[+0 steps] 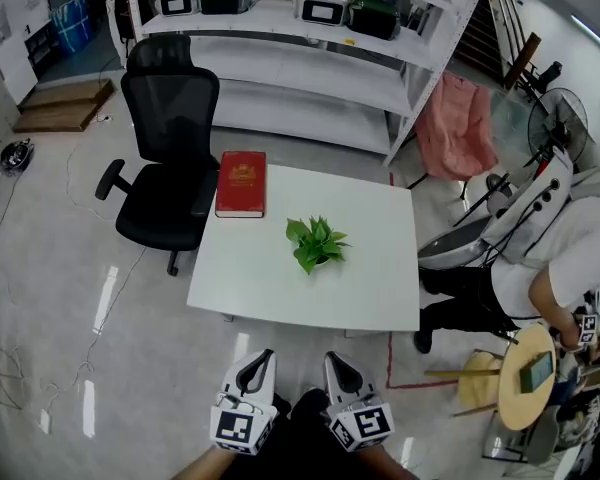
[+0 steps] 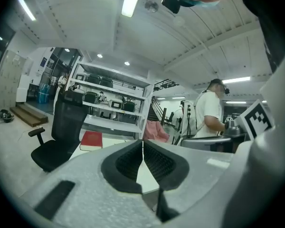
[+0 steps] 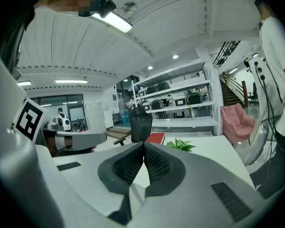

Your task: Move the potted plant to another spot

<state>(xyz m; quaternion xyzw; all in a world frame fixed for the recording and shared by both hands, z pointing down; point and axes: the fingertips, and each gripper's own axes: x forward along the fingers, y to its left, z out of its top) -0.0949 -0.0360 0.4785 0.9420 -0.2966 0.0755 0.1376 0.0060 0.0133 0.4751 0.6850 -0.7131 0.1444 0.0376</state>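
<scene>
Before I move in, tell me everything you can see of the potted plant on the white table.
The potted plant is small: a bushy cluster of bright green pointed leaves that hides the pot in the views that show it. It looks upright, near the middle of the white table, well apart from the red book at the far left corner. Nothing but the tabletop touches it; the left gripper and right gripper hang short of the table.

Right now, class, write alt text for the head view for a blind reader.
A potted plant sits near the middle of a white table, a red book at its far left corner. The left gripper and right gripper, both shut, hang short of the near edge.
</scene>
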